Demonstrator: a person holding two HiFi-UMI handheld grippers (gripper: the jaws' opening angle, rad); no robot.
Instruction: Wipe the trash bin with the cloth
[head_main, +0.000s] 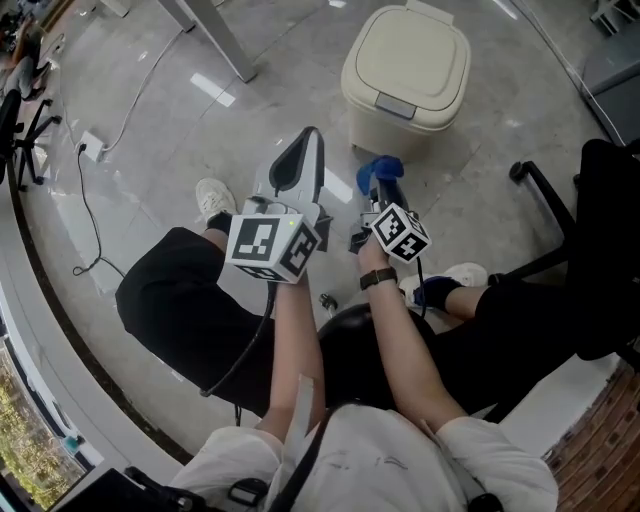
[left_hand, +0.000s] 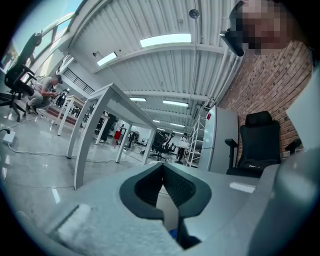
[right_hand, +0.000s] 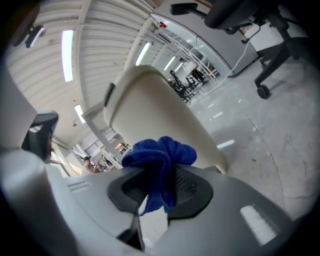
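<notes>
Looking down from over the person's head, the beige trash bin (head_main: 407, 68) stands on the glossy grey floor (head_main: 150, 130), lid down, with its push latch facing the seated person. The right tongs (head_main: 384, 188) reach toward its base with a blue cloth (head_main: 376, 172) bunched at their tip. The cloth is near the bin's front wall but, as far as I can tell, not on it. The left tongs (head_main: 308, 140) are beside them, raised and pointing the same way, well short of the bin.

In the left gripper view, the left tongs (left_hand: 163, 170) are clenched pad to pad with nothing between them. Beyond them I see only the room — a white table (left_hand: 107, 97), a black office chair (left_hand: 257, 145) and a brick wall (left_hand: 272, 75).

In the right gripper view, the right tongs (right_hand: 165, 187) are clamped on the cloth (right_hand: 159, 156). A ruffled wad sticks out past the tips and a short tail hangs below the pads. The bin (right_hand: 160, 107) looms right behind the wad, its pale side filling the middle of the frame.

By my reckoning the wiping hasn't started, and the approach is nearly done. Here is what could go wrong:

- **Cloth slipping:** only a pinch of fabric is held, so dragging it over the plastic could tug the cloth out of the grip.
- **Hard tips scraping:** the wad might fold back, leaving the bare tips to scrape the bin.
- **Bin sliding:** it looks light and the floor slick, so a firm push may skate it away — nothing is steadying it, since the left tongs are idle.
- **Lid popping:** pressing on the latch could spring the lid open.
</notes>
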